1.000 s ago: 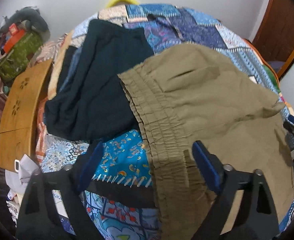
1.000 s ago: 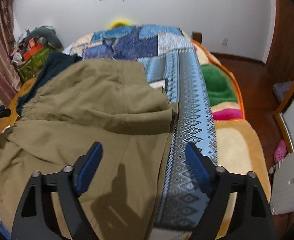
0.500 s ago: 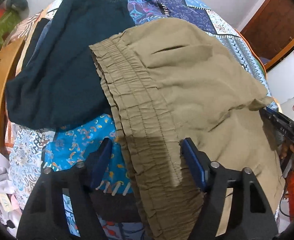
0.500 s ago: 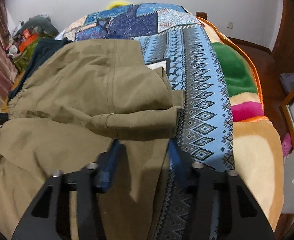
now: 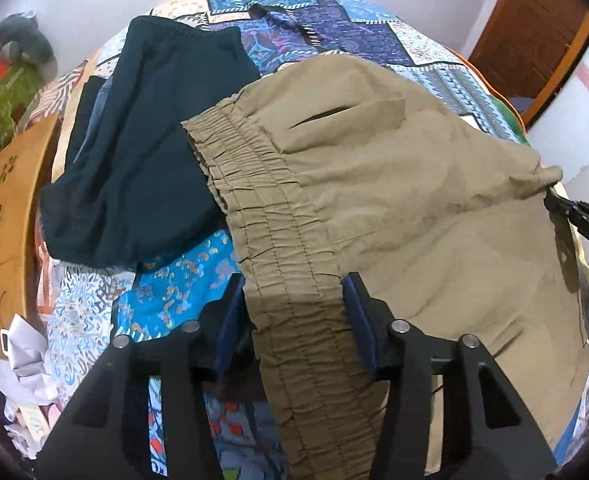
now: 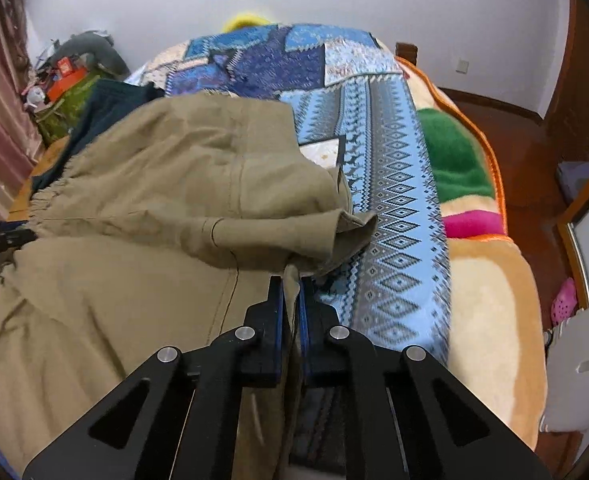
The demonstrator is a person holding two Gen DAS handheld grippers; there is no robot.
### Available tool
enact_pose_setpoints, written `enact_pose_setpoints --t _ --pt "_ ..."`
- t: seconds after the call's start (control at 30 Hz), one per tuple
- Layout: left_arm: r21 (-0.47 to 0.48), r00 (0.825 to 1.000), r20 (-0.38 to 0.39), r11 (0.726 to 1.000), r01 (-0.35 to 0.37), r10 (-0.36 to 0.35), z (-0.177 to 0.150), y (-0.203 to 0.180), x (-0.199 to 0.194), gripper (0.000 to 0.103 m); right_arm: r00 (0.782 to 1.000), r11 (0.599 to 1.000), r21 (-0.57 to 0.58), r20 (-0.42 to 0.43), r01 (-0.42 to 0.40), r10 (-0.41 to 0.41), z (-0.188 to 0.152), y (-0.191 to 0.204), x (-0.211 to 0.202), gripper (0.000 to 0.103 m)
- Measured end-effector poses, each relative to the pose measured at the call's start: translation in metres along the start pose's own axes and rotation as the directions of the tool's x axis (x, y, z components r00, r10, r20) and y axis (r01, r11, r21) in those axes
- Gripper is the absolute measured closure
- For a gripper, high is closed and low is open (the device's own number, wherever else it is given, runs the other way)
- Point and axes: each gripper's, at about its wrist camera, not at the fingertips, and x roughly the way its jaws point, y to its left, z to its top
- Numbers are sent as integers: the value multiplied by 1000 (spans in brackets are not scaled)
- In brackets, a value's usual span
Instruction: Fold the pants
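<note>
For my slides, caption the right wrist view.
Right gripper pinches the khaki pants hem on the patterned bedspread.

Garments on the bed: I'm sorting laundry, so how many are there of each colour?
Khaki: 1, the khaki pants
Dark teal: 1, the dark teal garment
Total: 2

The olive-khaki woven cloth pants (image 5: 406, 184) look matt and lightly creased, with a ribbed, gathered elastic waistband. The dark teal knit garment (image 5: 150, 160) beside them is soft and matt. The right tool (image 6: 290, 300) is matt black plastic with shiny metal screws.
</note>
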Motion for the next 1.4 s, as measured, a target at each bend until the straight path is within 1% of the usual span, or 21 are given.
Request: enact_pose_setpoints --t 0.13,0.23,0.3,0.43,0.57,0.6,0.67,0.73,0.77,0.87,0.93,1.0,1.1,1.2,1.27,1.4 --pt "13 999 14 999 -37 37 -14 -5 -6 54 1000 1000 -11 2 2 -2 -9 3 -7 97" --pt "1 996 36 997 -79 79 -19 -7 -8 53 1000 1000 -10 -15 14 -14 -17 2 -1 97" --pt "-11 995 41 996 -90 90 -22 -7 -6 52 999 1000 -9 -32 25 -26 -22 2 6 97" --pt "-29 996 40 997 -76 77 -23 -4 -4 49 998 1000 10 -51 28 -27 -25 2 11 97" --pt "-40 998 39 998 -56 57 -22 -2 -7 48 997 999 -11 -68 35 -36 -24 5 7 93" --pt "-42 998 38 998 -54 56 -22 -2 -8 48 997 999 -15 -67 35 -36 -24 6 4 91" --pt "-38 997 43 998 -56 58 -21 -5 -13 48 998 999 -28 -53 38 -40 -25 7 -5 91" --pt "-14 996 58 998 -69 69 -19 -9 -21 48 999 999 -43 -34 29 -31 -24 8 -15 89" --pt "2 994 74 997 -75 75 -17 -12 -26 48 999 999 -47 -24 26 -27 -23 9 -20 88" --pt "38 990 118 996 -82 77 -8 -18 -43 44 1000 998 -59 23 11 -10 -16 10 -37 78" --pt "31 988 141 997 -74 69 1 -17 -52 38 998 998 -62 58 7 -4 -9 11 -45 69" --pt "11 986 157 998 -64 61 13 -14 -57 35 995 998 -57 95 1 4 1 10 -49 64" --pt "-14 983 166 997 -80 81 30 -9 -54 30 993 999 -42 121 -9 14 15 7 -46 61" --pt "-28 983 158 995 -92 95 41 -5 -45 26 993 999 -29 117 -13 16 27 2 -31 60" --pt "-31 985 137 995 -99 103 46 -3 -34 25 995 999 -30 100 -12 15 32 -1 -20 60" --pt "-27 992 83 995 -97 99 48 1 -10 24 999 999 -13 36 -34 34 37 -12 6 59"
